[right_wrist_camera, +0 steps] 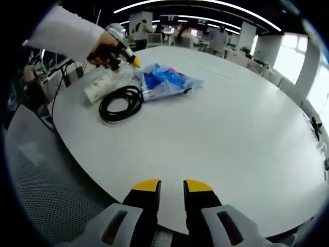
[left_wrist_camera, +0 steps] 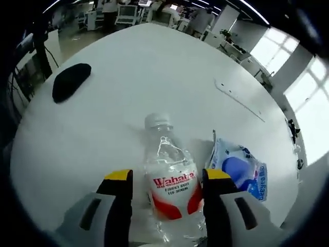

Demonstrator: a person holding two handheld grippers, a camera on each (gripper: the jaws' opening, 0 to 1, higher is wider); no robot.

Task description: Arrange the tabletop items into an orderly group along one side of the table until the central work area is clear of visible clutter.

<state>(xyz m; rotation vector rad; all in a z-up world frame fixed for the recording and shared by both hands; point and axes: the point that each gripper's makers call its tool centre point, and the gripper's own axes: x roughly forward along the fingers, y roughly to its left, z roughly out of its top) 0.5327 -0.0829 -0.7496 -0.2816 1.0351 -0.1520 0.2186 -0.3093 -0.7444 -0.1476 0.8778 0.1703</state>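
We hold the left tool [left_wrist_camera: 167,181] wide around the water bottle [left_wrist_camera: 171,180], whose long axis runs straight ahead, cap away. The right tool [right_wrist_camera: 172,186] is narrow, empty, well apart over the bench [right_wrist_camera: 241,139].

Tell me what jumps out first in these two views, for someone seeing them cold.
In the left gripper view, a clear water bottle with a red label lies between the left gripper jaws, a blue-printed plastic packet right beside it. In the right gripper view, a coiled black cable lies near the white table's edge, and the right gripper hovers with nothing between its jaws.
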